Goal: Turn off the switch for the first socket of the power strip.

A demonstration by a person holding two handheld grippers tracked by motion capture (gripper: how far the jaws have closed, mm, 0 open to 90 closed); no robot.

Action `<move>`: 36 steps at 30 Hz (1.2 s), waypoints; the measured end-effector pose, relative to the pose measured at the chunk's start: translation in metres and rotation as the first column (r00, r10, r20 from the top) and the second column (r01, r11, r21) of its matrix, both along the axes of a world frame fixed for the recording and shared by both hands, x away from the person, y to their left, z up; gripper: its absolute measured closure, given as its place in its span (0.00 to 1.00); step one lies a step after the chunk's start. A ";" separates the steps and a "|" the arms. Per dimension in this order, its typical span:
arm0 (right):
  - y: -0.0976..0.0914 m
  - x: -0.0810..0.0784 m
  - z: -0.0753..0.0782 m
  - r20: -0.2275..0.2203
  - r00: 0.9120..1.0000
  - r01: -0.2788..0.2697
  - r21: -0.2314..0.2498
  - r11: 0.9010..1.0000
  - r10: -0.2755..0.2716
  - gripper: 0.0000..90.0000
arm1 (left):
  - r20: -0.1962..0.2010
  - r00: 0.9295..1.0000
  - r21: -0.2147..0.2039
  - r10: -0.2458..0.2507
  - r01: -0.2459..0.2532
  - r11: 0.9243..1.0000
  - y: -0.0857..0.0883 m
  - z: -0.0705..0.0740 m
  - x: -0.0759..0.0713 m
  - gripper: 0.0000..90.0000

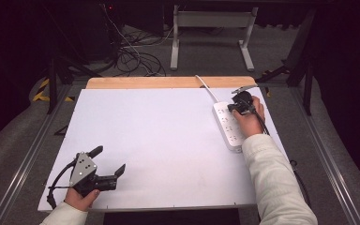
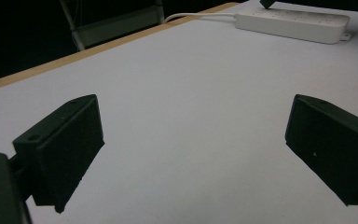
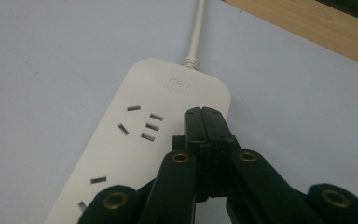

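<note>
Your right gripper (image 3: 204, 114) sits over the far end of the long white plastic power strip (image 1: 228, 127), with its jaws pressed flat together and nothing between them. Closed like that, the two black tips make one narrow blunt point, which suits pushing on something small better than grasping; my guess is that you mean to press a switch or nudge the strip's end. In the right gripper view the tips rest at or just above the strip's top face, beside the first group of socket slots and near the moulded logo. Whether they actually touch the plastic I cannot tell.

The strip lies flat on the white worktop (image 1: 159, 140) near its right edge, running lengthwise away from you. Its white cord (image 1: 207, 88) leaves the far end toward the wooden strip along the back of the worktop. That keeps the cord clear of your hand and lets your right forearm reach along the strip's length.

Your left gripper (image 1: 108, 164) rests low at the near left corner, well apart from the strip, jaws spread wide and empty. In the left gripper view they frame bare worktop, with the strip far off at the top. Parked there, it looks ready to come across and steady the strip if a push makes it slide.
</note>
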State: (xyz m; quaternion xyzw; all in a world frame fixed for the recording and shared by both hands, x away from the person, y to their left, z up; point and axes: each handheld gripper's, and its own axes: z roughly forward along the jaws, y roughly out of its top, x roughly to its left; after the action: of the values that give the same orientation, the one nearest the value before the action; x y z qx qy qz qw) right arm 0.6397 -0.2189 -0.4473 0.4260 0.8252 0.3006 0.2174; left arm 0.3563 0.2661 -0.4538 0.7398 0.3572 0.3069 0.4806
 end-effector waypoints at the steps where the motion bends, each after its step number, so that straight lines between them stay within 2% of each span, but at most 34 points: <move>1: 0.000 0.000 0.000 0.000 1.000 -0.001 -0.002 1.000 0.001 1.00 | -0.002 1.000 0.001 0.000 0.000 1.000 0.000 0.000 0.000 0.05; 3: 0.001 0.000 0.000 -0.002 1.000 -0.007 0.013 1.000 0.007 1.00 | 0.000 1.000 0.000 0.000 0.000 1.000 0.000 0.000 0.000 0.05; 22: 0.002 -0.001 -0.003 0.001 1.000 0.006 0.031 1.000 -0.006 1.00 | -0.004 1.000 -0.003 -0.001 0.001 1.000 0.000 -0.001 0.001 0.05; 25: 0.001 -0.001 -0.004 0.001 1.000 0.011 0.044 0.999 -0.011 1.00 | -0.004 1.000 -0.003 -0.002 0.002 1.000 0.000 -0.001 0.001 0.05; 27: -0.001 -0.001 -0.005 -0.001 1.000 0.016 0.072 0.997 -0.016 1.00 | -0.005 1.000 -0.004 -0.002 0.002 1.000 0.000 -0.001 0.001 0.05; 36: 0.002 -0.002 -0.004 0.003 1.000 0.026 0.054 0.998 -0.026 1.00 | -0.004 1.000 -0.001 -0.002 0.002 1.000 0.000 -0.001 0.001 0.05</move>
State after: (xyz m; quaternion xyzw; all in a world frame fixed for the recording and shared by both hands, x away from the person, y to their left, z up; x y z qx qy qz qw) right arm 0.6377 -0.2172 -0.4518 0.4420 0.8107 0.3208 0.2111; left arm 0.3573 0.2660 -0.4545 0.7407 0.3574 0.3047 0.4805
